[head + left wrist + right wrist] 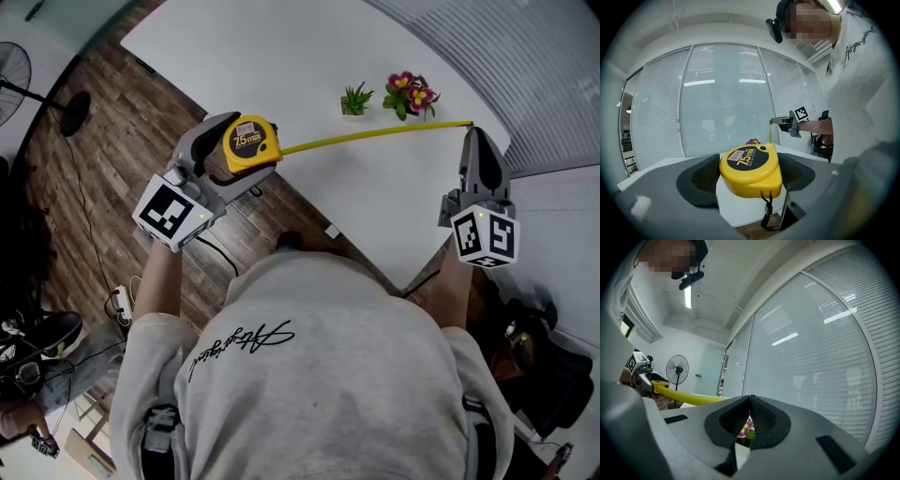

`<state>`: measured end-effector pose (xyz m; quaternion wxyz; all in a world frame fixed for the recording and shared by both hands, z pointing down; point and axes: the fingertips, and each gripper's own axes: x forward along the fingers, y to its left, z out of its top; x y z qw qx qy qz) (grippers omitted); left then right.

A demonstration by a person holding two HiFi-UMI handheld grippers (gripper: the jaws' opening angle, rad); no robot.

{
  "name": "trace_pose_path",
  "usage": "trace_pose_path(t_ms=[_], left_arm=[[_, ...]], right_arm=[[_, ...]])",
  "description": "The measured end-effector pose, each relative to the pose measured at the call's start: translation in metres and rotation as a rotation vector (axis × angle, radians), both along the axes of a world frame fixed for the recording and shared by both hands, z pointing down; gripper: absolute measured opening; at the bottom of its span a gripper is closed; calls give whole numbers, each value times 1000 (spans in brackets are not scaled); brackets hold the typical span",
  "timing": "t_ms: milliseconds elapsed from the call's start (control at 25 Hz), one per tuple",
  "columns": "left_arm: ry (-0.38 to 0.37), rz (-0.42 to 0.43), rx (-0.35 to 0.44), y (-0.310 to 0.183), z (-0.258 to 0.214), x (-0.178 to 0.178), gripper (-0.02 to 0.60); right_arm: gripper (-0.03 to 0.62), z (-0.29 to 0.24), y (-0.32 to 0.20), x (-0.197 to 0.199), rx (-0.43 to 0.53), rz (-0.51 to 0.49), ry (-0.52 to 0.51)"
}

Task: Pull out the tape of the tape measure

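Looked down past a grey sweatshirt (pixel 309 375) filling the bottom of the head view. Held both tools out ahead, well apart.

Had the left gripper (pixel 251 145) clamped on the yellow tape measure (pixel 751 169), pads pressed against opposite sides of the case, printed face turned up, a black strap (pixel 766 211) dangling beneath. Had the case up off the surface, at the near edge of the white table (pixel 281 56) and partly over the wooden floor (pixel 94 187).

Had the right gripper (pixel 473 133) pinched on the far end of the tape (pixel 375 137), jaws pressed together with no gap visible. Drew the yellow blade out in a nearly straight line from case to right jaws, above the tabletop.

Ran, in the head view, just below a small green plant (pixel 355 99) and some pink flowers (pixel 411 94) standing on the table. Showed a fan (pixel 14 75) on the floor at the far left.
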<state>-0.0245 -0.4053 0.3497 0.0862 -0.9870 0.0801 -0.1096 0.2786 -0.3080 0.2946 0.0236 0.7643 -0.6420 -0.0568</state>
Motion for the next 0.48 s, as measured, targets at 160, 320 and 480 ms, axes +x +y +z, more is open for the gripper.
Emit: trace_pose_path(t_ms=[160, 320, 480], left_arm=[[-5, 4, -1, -2, 8, 5, 376], [14, -1, -5, -1, -1, -6, 376], [-21, -5, 1, -3, 1, -19, 376]], right_arm=[[5, 6, 1, 16, -1, 21, 6], [5, -2, 7, 17, -2, 44, 15], [5, -9, 13, 19, 1, 68, 15]])
